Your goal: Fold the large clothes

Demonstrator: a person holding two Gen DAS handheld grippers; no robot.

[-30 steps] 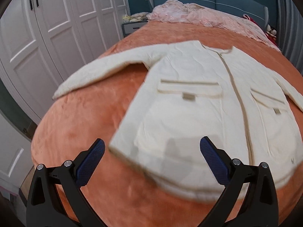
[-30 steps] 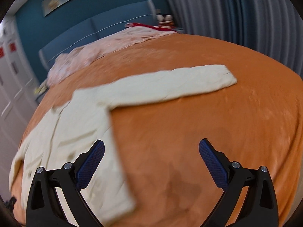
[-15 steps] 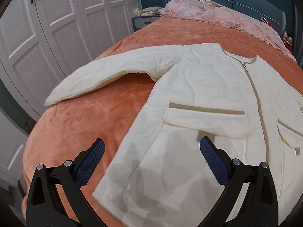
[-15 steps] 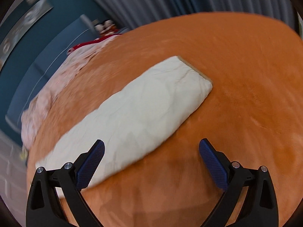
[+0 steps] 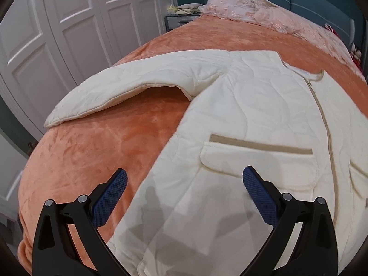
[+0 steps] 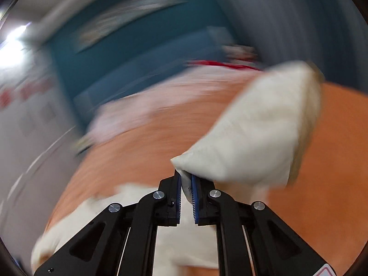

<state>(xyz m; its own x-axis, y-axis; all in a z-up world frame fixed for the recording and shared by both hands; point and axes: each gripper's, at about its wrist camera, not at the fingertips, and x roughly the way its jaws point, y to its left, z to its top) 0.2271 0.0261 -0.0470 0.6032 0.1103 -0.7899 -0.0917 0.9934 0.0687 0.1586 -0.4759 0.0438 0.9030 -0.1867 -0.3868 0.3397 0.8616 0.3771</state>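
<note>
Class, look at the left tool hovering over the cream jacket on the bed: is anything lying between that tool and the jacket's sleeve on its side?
Nothing visible does. The left tool is open above the jacket. Between it and the sleeve lies only bare orange blanket. The pink bedding sits far off by the headboard.

A cream quilted jacket (image 5: 253,105) lies spread across a bed (image 5: 96,151) covered in orange plush, with pink bedding (image 5: 257,13) heaped at its head.
</note>
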